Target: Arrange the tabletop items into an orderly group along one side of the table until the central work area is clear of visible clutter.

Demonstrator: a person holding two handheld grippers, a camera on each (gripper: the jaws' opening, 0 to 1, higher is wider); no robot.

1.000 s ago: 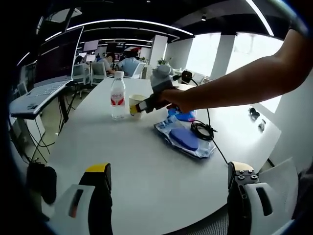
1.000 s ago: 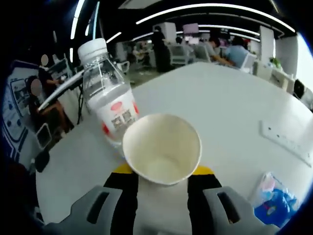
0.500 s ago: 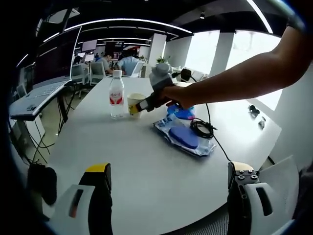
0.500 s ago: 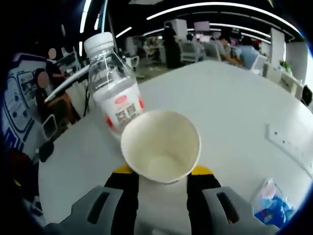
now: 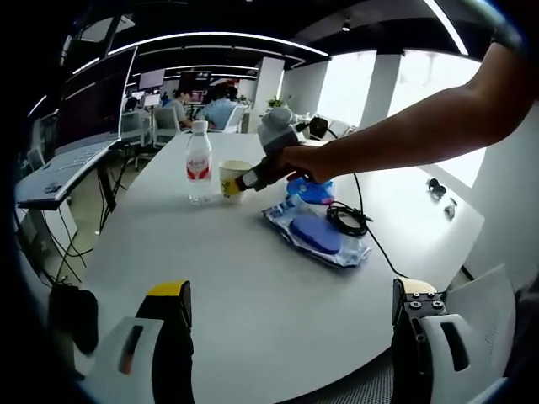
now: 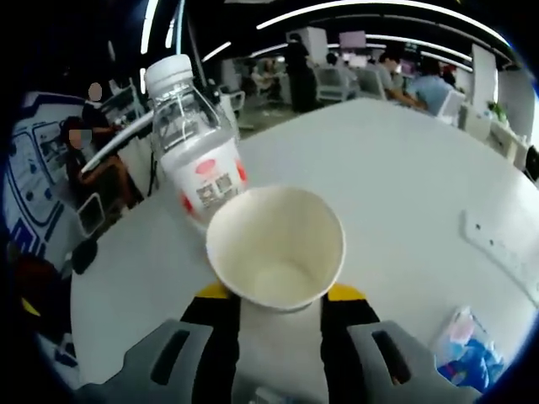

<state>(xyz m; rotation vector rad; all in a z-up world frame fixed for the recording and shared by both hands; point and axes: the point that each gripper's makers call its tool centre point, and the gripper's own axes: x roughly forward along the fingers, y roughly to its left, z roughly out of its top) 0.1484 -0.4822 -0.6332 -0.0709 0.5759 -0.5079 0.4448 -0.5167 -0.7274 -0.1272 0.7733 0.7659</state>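
The right gripper is closed on the paper cup; its two jaws press the cup wall from both sides near the bottom, w/ the empty cup mouth facing the camera. In the left gripper view the same cup sits in the right gripper near the far side of the white table, just beside the water bottle. I cannot tell if the cup base is touching the table or is a little above it.

The left gripper is open and holds nothing; its jaws stand wide apart over the near edge of the table, well apart from all items.

Other items: a clear bag w/ blue things inside and a black cable lie nearer the middle of the table, approx. between the cup and the near edge. In the right gripper view the bottle stands upright, directly behind the cup, very near or touching.

Judgement: the step in hand is to place the cup next to the bottle, so they make one group at that side. To do it well, keep the cup upright, lower it until the base is flat on the table, and don't push into the bottle, b/c it is tall and light and may tip. Open the jaws slowly and pull straight back, so a jaw doesn't drag the cup. The bag and cable are not yet moved, so the task is maybe at an early stage.
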